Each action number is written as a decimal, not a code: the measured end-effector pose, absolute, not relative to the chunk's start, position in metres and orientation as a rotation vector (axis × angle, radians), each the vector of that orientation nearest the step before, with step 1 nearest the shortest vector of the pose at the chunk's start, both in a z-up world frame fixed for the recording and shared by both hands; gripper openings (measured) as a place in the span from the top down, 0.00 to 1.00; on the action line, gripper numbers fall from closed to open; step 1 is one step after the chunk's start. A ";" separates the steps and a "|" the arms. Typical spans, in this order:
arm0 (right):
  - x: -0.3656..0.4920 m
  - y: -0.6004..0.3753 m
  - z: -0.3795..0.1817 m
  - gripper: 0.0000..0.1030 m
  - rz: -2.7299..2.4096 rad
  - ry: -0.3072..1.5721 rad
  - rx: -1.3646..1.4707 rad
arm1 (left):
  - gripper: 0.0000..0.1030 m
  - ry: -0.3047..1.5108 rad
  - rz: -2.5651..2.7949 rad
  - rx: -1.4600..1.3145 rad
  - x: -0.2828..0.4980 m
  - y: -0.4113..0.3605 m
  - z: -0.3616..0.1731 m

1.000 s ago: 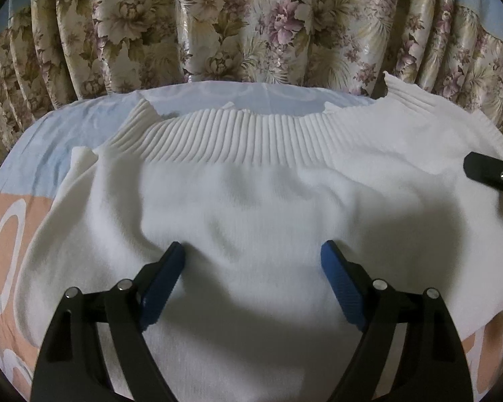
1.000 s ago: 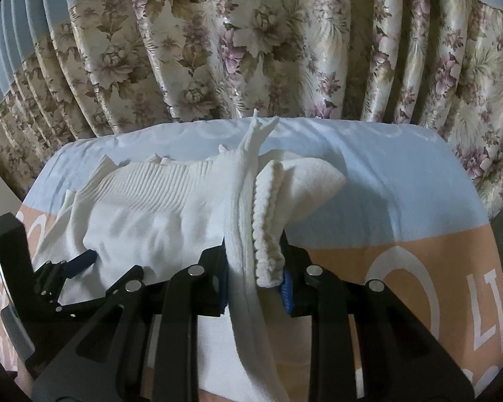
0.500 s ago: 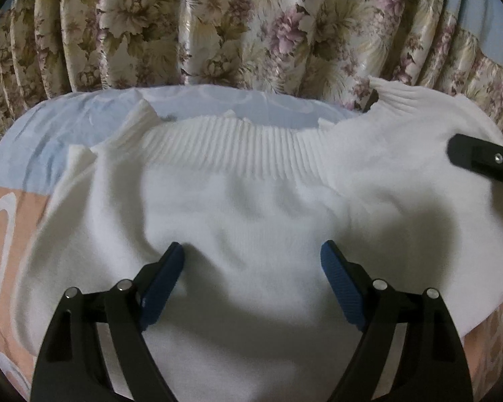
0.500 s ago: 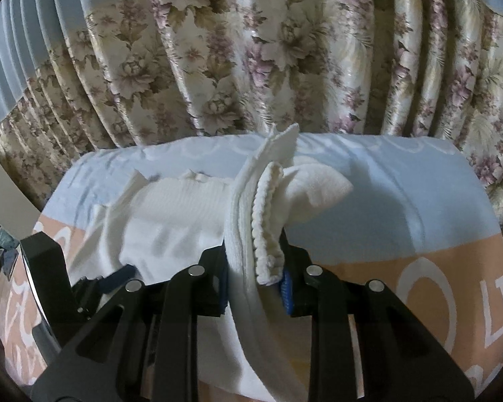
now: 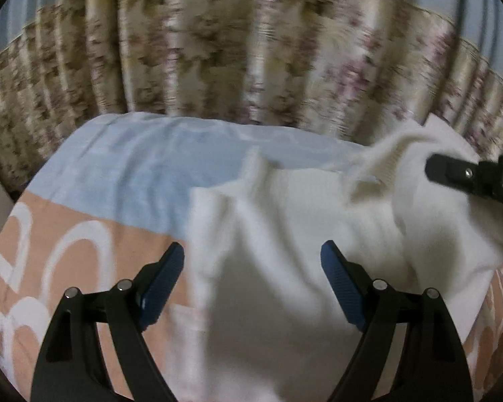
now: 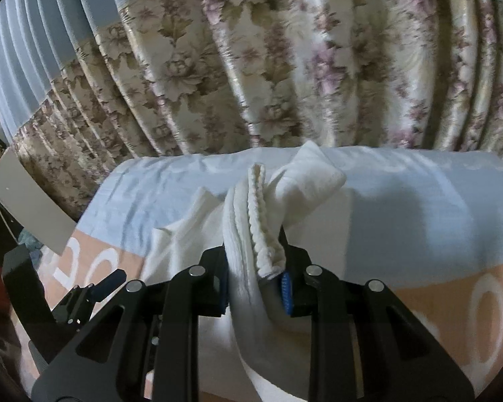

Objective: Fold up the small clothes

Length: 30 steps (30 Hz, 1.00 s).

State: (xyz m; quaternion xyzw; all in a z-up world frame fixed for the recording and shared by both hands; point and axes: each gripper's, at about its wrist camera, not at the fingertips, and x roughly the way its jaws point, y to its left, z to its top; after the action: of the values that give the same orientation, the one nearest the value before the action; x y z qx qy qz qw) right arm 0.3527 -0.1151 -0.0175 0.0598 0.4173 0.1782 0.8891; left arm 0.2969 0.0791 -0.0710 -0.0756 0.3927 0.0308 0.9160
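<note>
A small white knit sweater [image 5: 285, 234] lies bunched on the bed, its ribbed hem toward the curtain. My left gripper [image 5: 251, 268] hangs over its left edge with the blue pads wide apart and nothing pinched between them. In the right wrist view my right gripper [image 6: 255, 284] is shut on a gathered fold of the sweater [image 6: 251, 234], lifted so the ribbed edge stands up between the pads. The right gripper's black finger [image 5: 466, 174] shows at the right of the left wrist view, holding the raised cloth. The left gripper [image 6: 107, 281] appears low at the left of the right wrist view.
The bed sheet [image 5: 124, 174] is pale blue at the back and peach with white rings at the front [image 5: 77, 261]. A floral curtain [image 6: 285, 67] hangs close behind the bed. A grey board [image 6: 26, 204] leans at the left, with dark clutter below it.
Both grippers have moved sideways and a little up; the right one has dragged the pinched sweater across the bed, so it is bunched and bare sheet shows at the left. The left jaws stay wide.
</note>
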 end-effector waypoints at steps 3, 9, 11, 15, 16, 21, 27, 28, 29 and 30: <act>0.360 -0.093 -0.027 0.77 0.393 0.899 0.148 | 0.19 0.825 0.101 -0.179 0.295 0.109 -0.075; 0.376 -0.054 -0.030 0.77 0.412 0.919 0.201 | 0.19 0.840 0.157 -0.216 0.282 0.155 -0.084; 0.375 -0.054 -0.021 0.77 0.426 0.874 0.263 | 0.19 0.843 0.167 -0.235 0.277 0.164 -0.088; 0.371 -0.054 -0.015 0.77 0.386 0.815 0.292 | 0.19 0.854 0.167 -0.247 0.274 0.168 -0.095; 0.374 -0.046 -0.025 0.77 0.405 0.873 0.261 | 0.19 0.856 0.168 -0.249 0.273 0.169 -0.096; 0.374 -0.004 -0.067 0.76 0.479 1.046 0.085 | 0.19 0.852 0.173 -0.256 0.272 0.172 -0.096; 0.361 0.014 -0.070 0.58 0.493 1.029 0.005 | 0.19 0.848 0.205 -0.272 0.270 0.184 -0.093; 0.359 0.016 -0.067 0.49 0.512 1.027 0.016 | 0.19 0.846 0.213 -0.284 0.270 0.189 -0.092; 0.357 0.016 -0.065 0.46 0.531 1.024 0.024 | 0.19 0.844 0.218 -0.290 0.269 0.192 -0.091; 0.353 0.016 -0.062 0.45 0.548 1.014 0.030 | 0.19 0.843 0.224 -0.295 0.269 0.196 -0.089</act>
State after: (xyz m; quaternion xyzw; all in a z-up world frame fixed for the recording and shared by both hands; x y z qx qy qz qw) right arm 0.3525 0.0163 -0.0616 0.0142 0.4792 0.2591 0.8385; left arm 0.2691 0.1956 -0.0893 -0.1424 0.4066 0.1080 0.8960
